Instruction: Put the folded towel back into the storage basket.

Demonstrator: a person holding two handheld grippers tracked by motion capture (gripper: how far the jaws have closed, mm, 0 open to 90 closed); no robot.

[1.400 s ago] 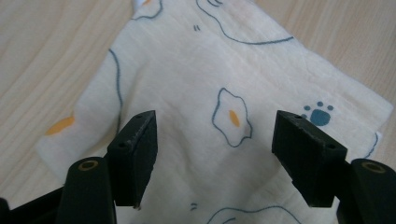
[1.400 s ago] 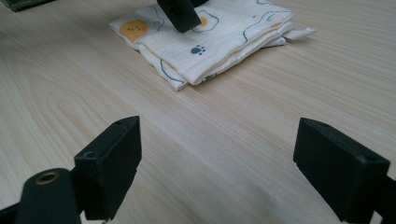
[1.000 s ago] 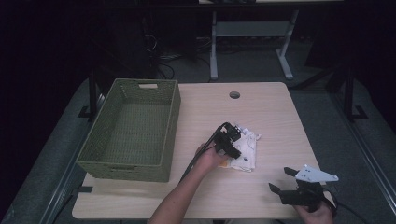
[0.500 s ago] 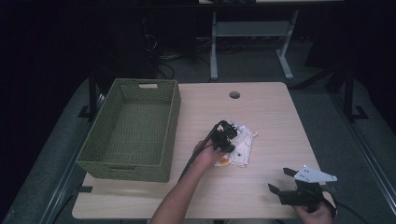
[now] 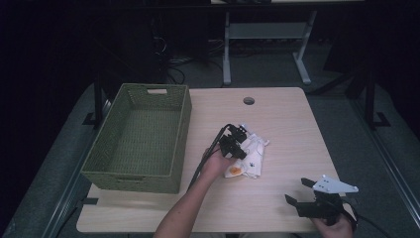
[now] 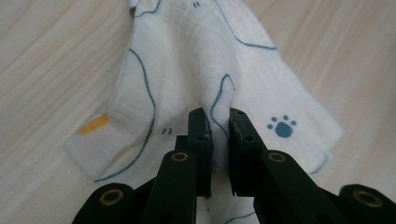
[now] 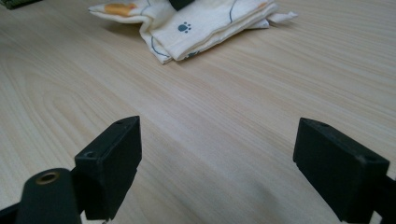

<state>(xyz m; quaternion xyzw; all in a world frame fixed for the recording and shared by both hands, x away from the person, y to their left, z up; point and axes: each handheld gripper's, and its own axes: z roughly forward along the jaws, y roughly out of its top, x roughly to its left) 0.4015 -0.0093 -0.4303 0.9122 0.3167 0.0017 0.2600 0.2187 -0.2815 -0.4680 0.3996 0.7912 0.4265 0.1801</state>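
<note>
One folded cloth point(image 5: 250, 156) lies near the middle of the table point(image 5: 292, 124), at about three o'clock from the single green woven basket point(image 5: 141, 136), just beside it but not touching. It is cream with blue line drawings, a paw print and an orange patch.

The left gripper point(image 6: 217, 126) has just been closing its jaws, and they are now pinched tight on a raised fold of the cloth; in its own view a ridge of fabric stands between the two black pads. The right gripper point(image 5: 303, 194) sits at about five o'clock from the cloth, well apart, its jaws spread wide with nothing between them.

The cloth looks light, soft and floppy, so it will likely sag and unfold when lifted, trailing its loose layers. It is not fragile. A pinch on several layers near the middle fold, as here, seems the safest hold; a single edge would let the rest drop open.

Count: one cloth, one basket, two grippers.
</note>
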